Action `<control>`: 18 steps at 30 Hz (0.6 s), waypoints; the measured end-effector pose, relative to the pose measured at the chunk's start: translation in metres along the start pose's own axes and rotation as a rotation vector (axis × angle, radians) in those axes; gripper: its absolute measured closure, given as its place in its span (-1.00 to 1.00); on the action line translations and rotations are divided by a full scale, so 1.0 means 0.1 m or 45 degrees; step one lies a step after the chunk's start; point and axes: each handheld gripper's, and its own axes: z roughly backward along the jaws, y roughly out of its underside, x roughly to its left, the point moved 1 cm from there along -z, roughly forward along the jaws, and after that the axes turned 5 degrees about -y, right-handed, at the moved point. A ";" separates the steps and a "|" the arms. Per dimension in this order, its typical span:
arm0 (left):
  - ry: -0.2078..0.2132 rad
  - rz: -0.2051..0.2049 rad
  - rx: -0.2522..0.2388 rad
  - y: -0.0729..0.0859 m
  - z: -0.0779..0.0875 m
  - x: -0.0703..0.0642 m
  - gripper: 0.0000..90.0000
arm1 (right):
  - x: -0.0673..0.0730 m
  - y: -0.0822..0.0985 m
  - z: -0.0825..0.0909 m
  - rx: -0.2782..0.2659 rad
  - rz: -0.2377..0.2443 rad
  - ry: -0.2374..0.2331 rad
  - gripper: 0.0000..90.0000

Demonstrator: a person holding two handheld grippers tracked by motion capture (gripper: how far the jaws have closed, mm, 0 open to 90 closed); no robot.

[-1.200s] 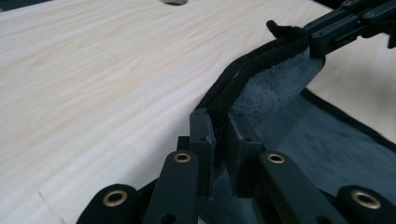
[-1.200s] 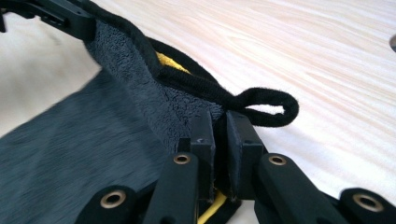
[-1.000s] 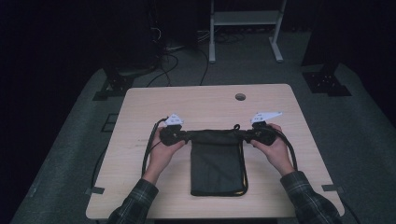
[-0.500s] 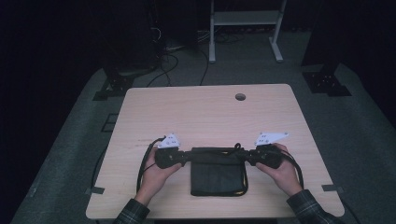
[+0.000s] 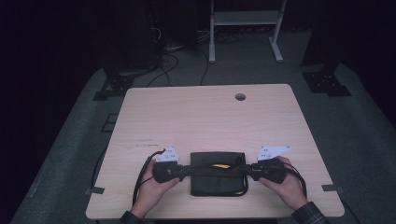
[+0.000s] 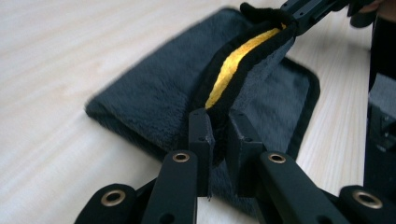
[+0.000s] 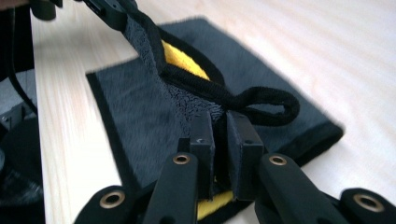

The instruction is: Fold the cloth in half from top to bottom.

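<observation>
At the table's (image 5: 205, 116) near edge, both grippers (image 5: 183, 171) (image 5: 248, 171) are pinching the dark towel's (image 5: 217, 184) folded edge, jaws narrow; next, lowering it evenly probably completes the fold.

The table (image 5: 205, 121) is of pale wood with a light grain, and it lies under the fingers (image 5: 186, 171) and stretches far beyond them. Well ahead of the fingers, a little to the right, there is a small round hole (image 5: 240, 97) near the far edge. To the left of the fingers, at the table's near edge, sits a grey piece of tape (image 5: 95, 190); a second piece of tape (image 5: 329, 188) sits to the right of them. Around the table is a grey carpet (image 5: 359, 140). Far beyond the fingers stand a white metal frame (image 5: 243, 18), loose cables (image 5: 173, 60) and two black stand feet (image 5: 112, 86) (image 5: 327, 81).
</observation>
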 end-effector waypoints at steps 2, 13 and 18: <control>0.013 0.004 0.011 0.05 0.00 -0.03 0.69 | 0.01 0.06 -0.01 0.025 0.002 -0.002 0.76; -0.040 0.035 -0.079 0.05 0.25 0.07 0.46 | -0.01 0.16 0.42 -0.075 -0.027 0.029 0.58; -0.037 0.039 -0.061 -0.04 0.06 0.14 0.58 | -0.06 0.06 0.28 -0.062 -0.024 0.004 0.71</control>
